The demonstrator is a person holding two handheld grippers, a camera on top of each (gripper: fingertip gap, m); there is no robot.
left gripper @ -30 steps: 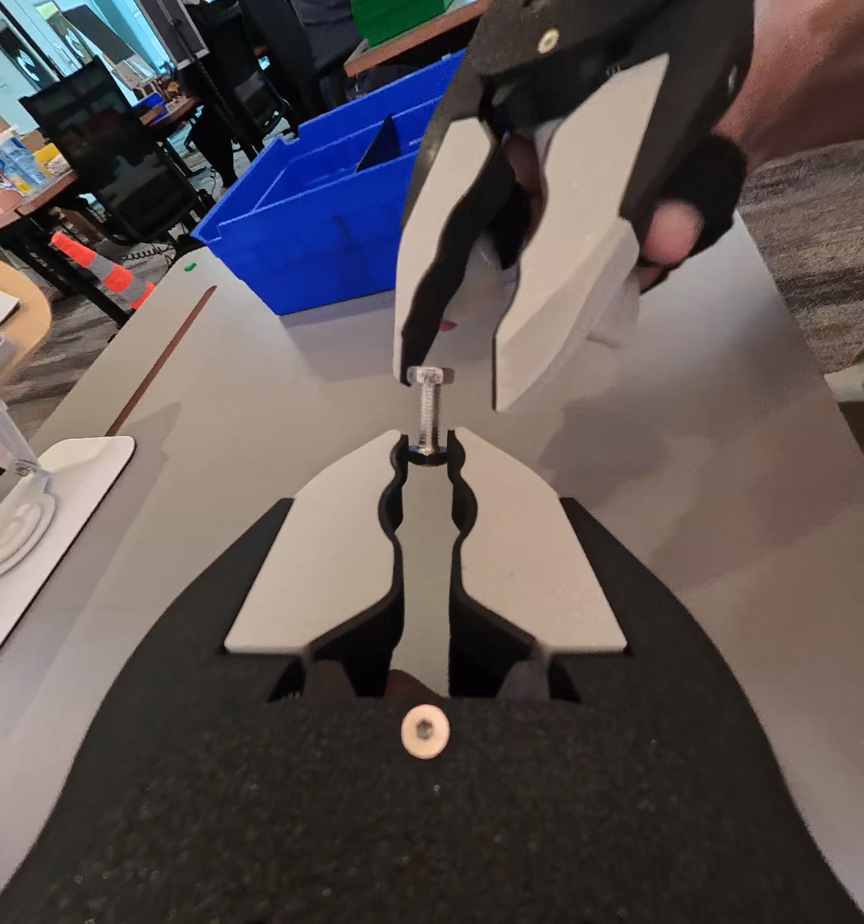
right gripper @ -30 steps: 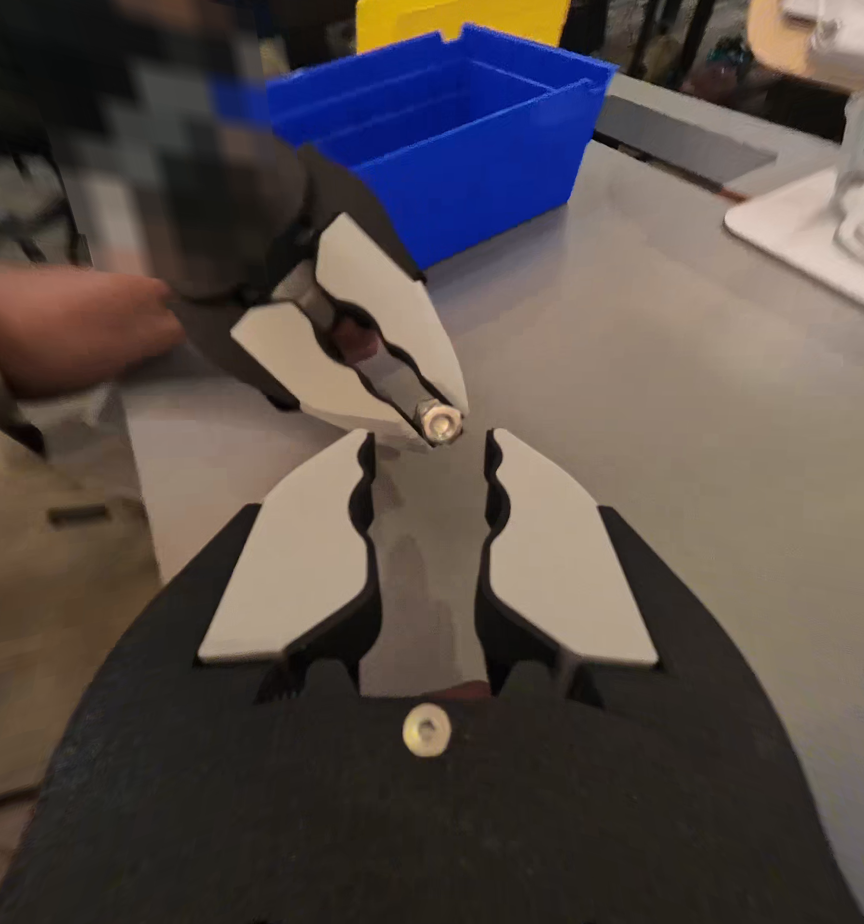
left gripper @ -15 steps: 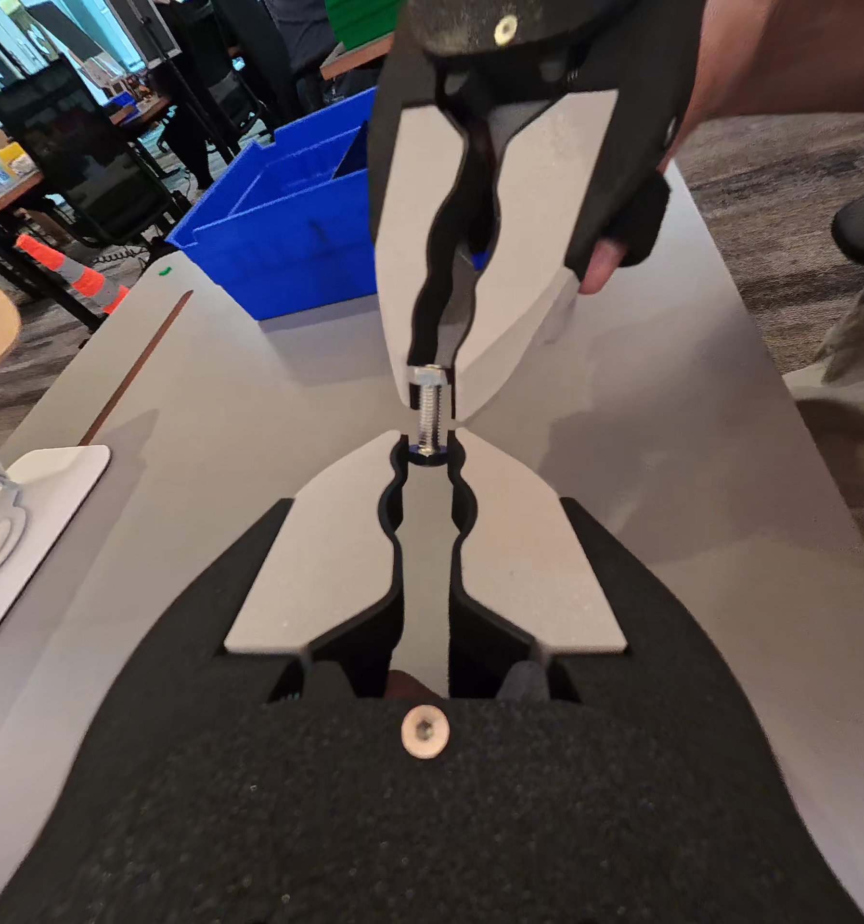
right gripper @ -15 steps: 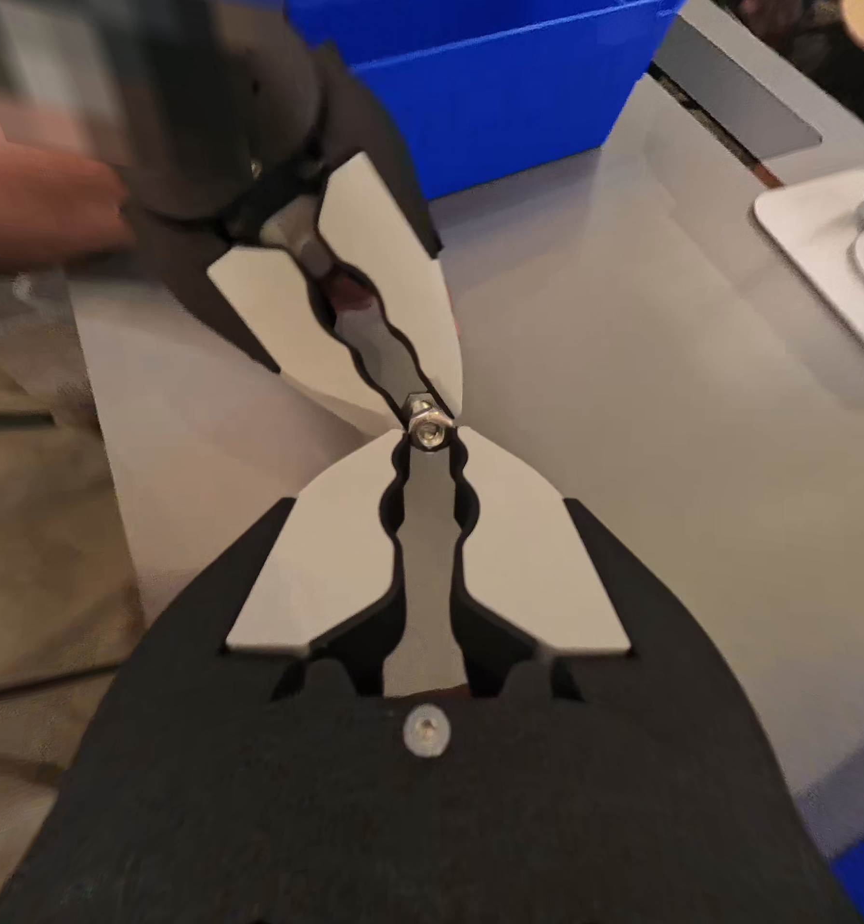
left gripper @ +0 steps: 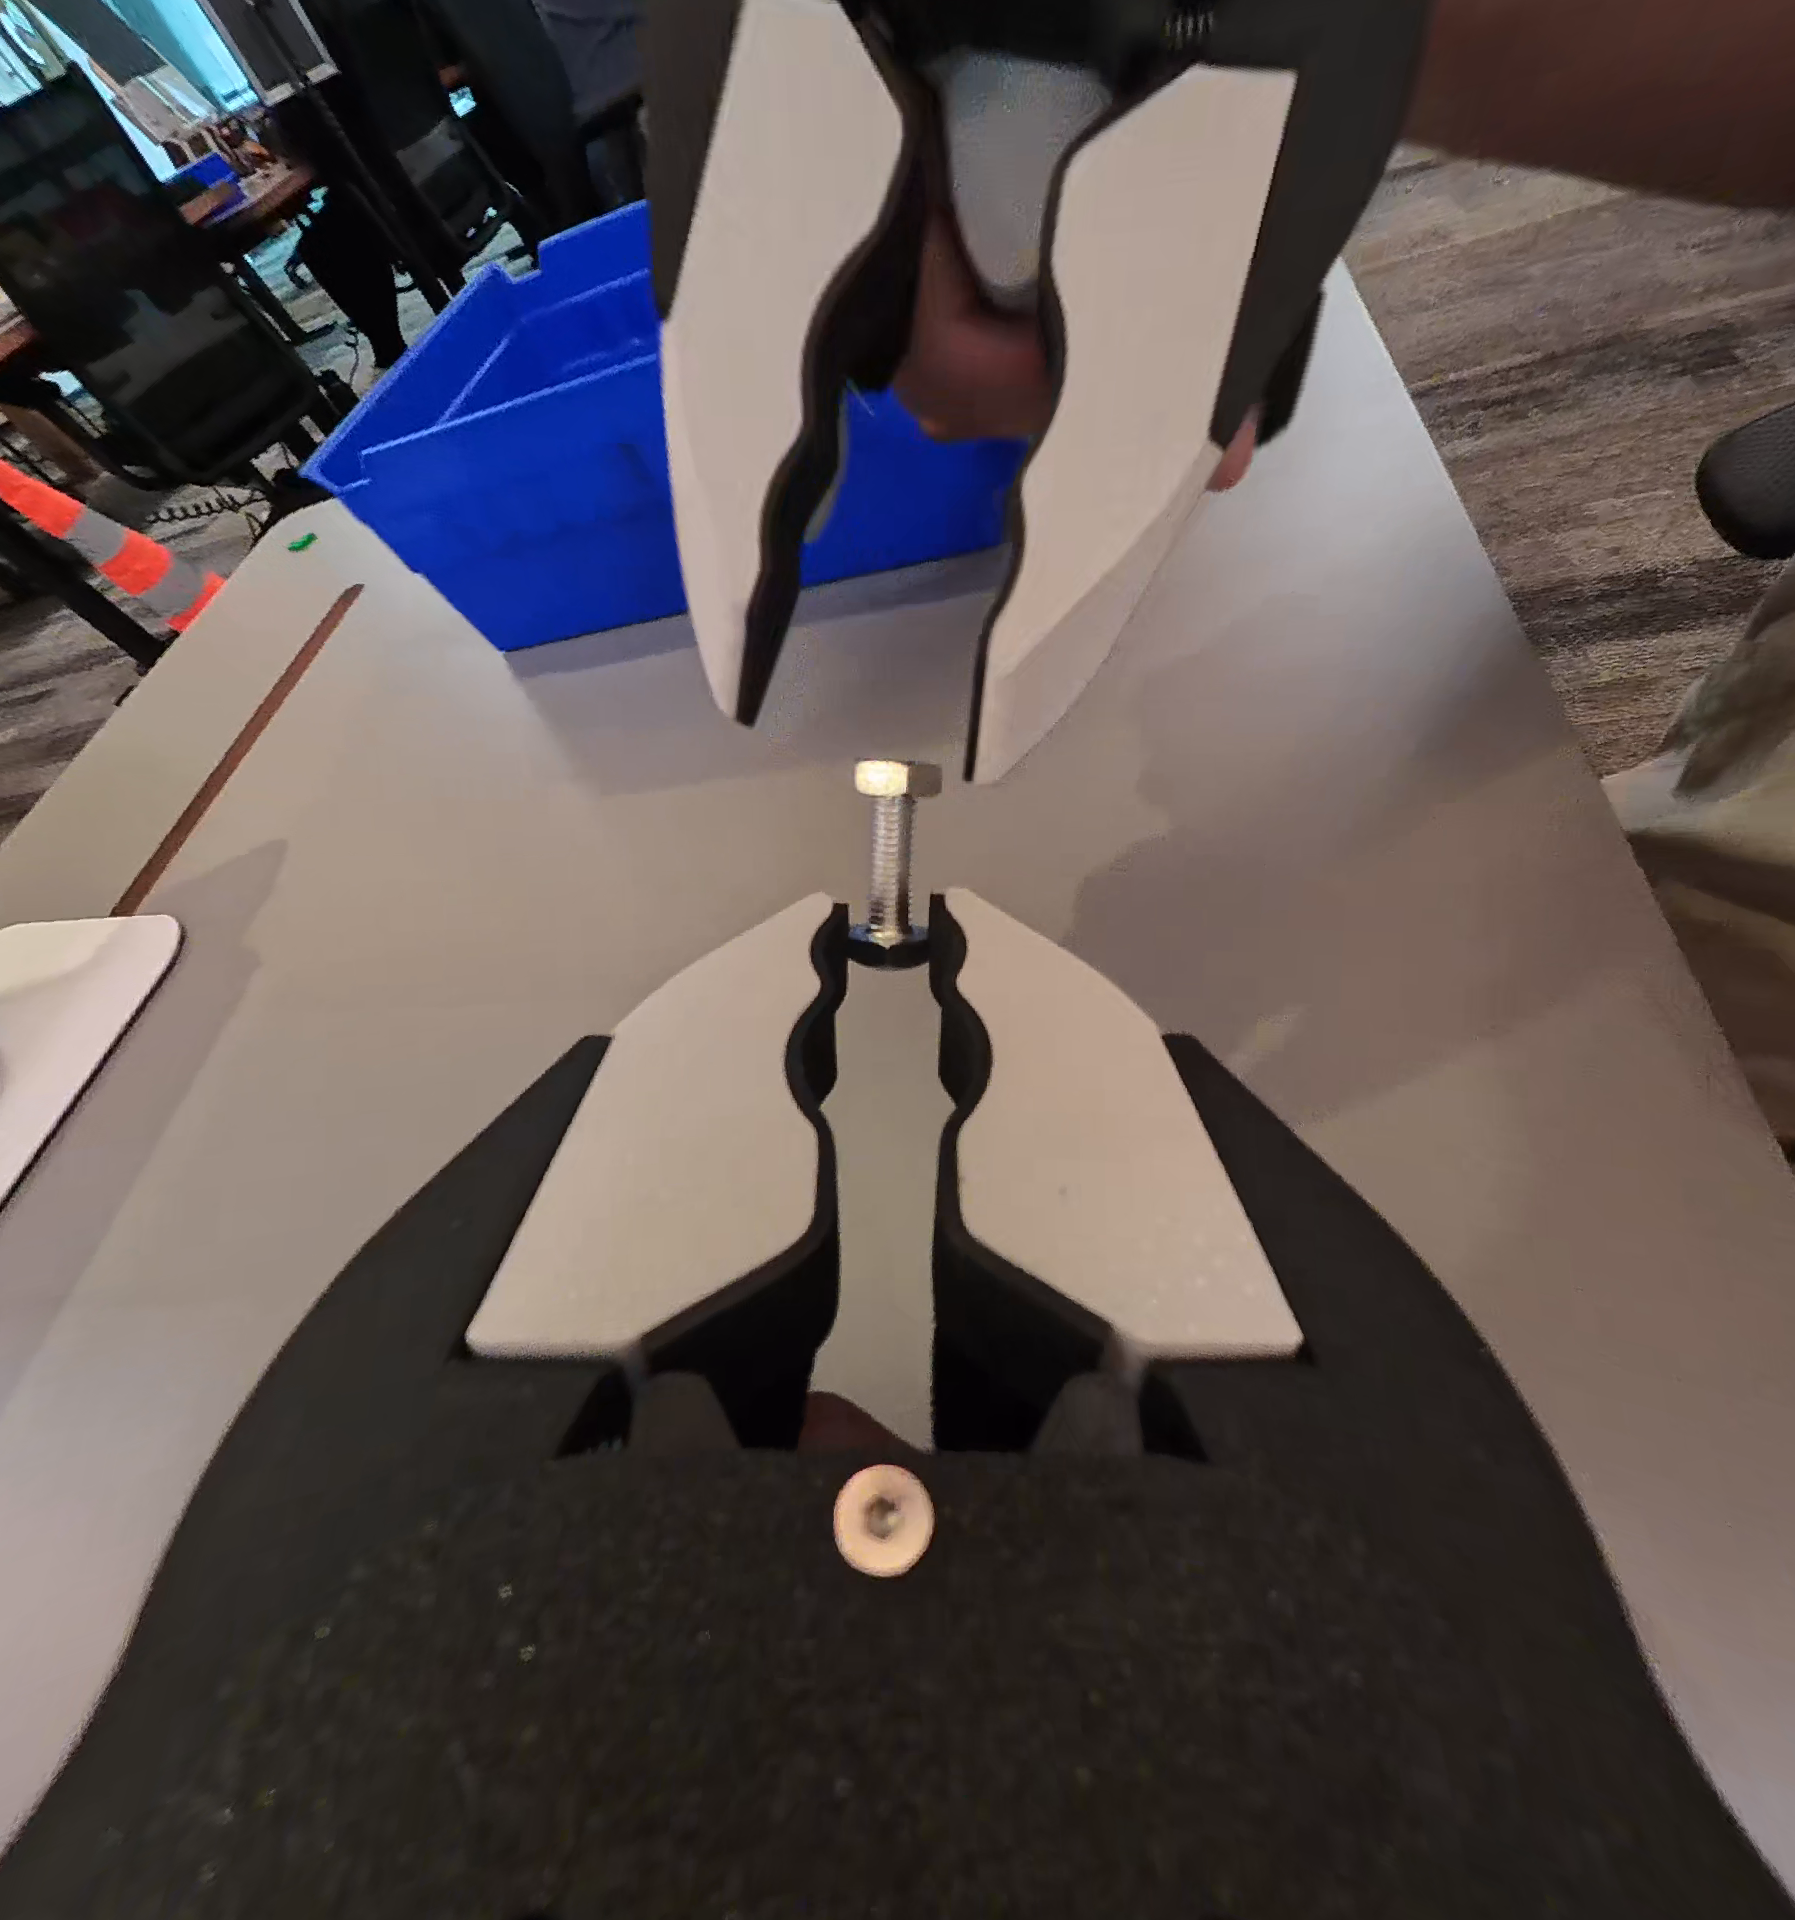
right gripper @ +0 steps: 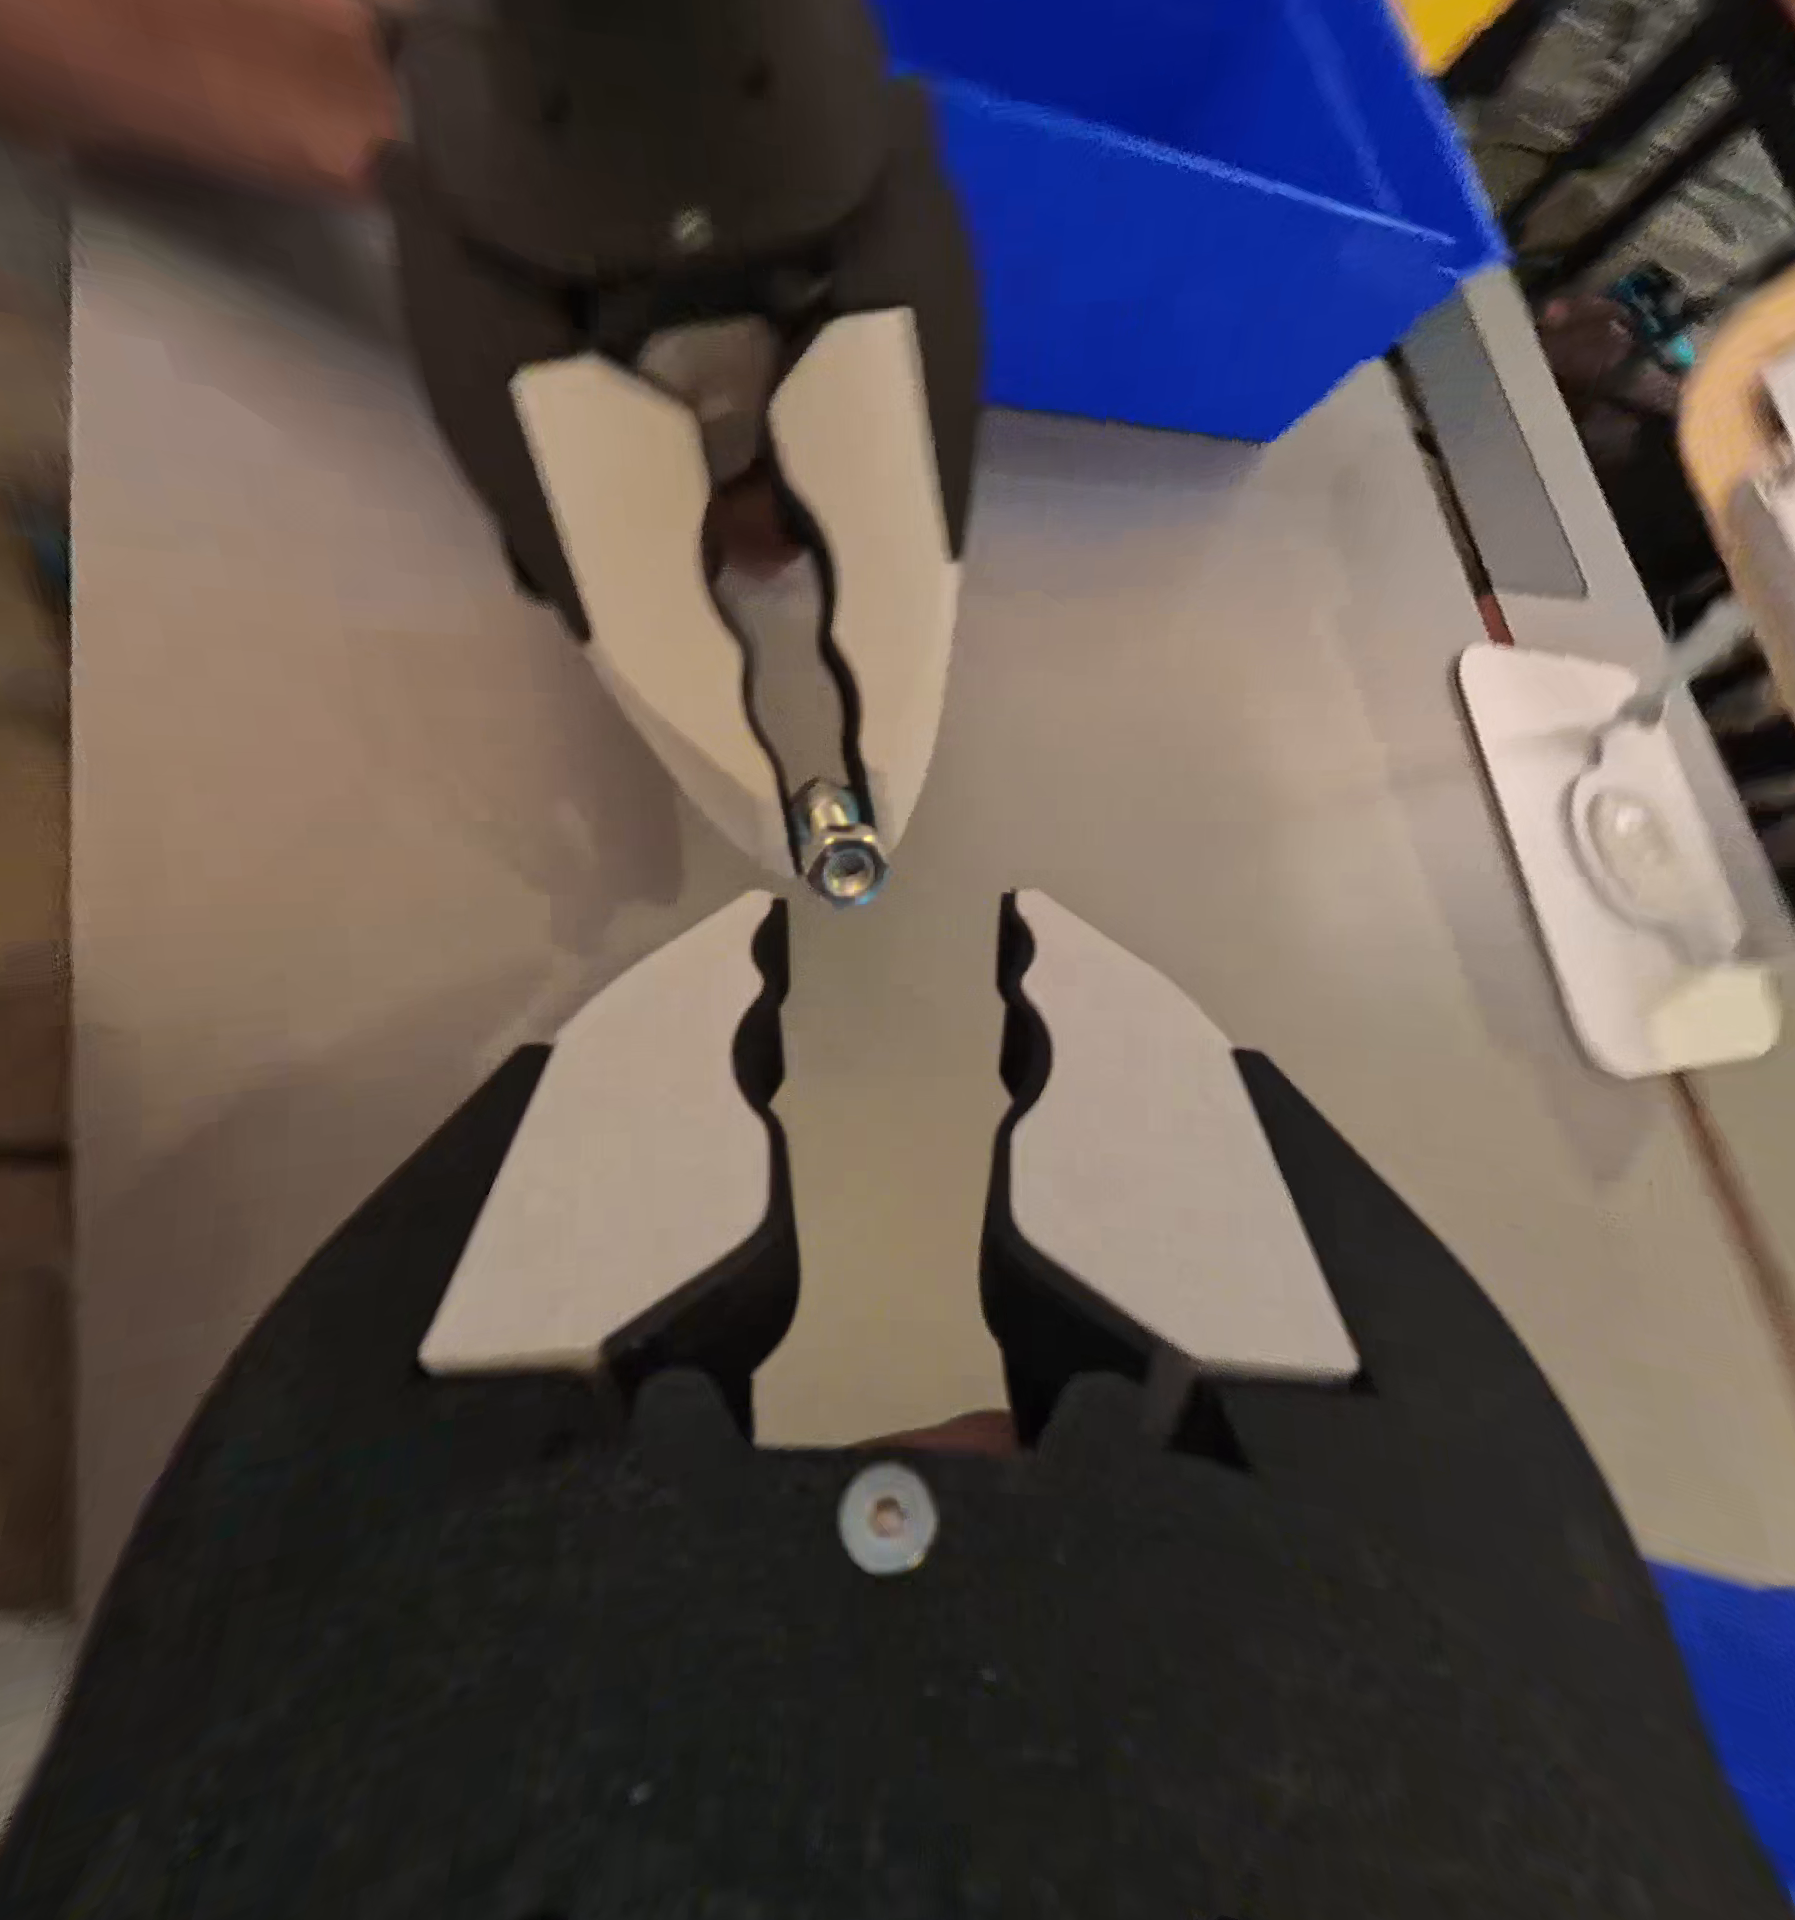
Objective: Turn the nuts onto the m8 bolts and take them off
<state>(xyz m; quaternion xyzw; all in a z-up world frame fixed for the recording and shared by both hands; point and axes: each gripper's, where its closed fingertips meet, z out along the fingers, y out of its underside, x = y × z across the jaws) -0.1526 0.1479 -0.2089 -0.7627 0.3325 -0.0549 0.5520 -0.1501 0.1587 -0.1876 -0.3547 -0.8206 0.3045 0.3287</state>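
Since half a second ago our right gripper (left gripper: 857, 748) has spread and let go the hex head of the silver threaded bolt (left gripper: 895, 847); we see its fingertips hang just above that head. Our left gripper (left gripper: 891, 920) stays clenched on the dark nut (left gripper: 891, 951) at the bolt's lower end, with the blue plastic bin (left gripper: 519, 499) beyond the bolt.

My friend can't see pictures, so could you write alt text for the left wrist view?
A left hand-held gripper pinches a dark nut at its fingertips, with a silver bolt standing upright in it, head on top. Above it, the right hand-held gripper hangs open, not touching the bolt. A blue bin sits behind on the grey table.
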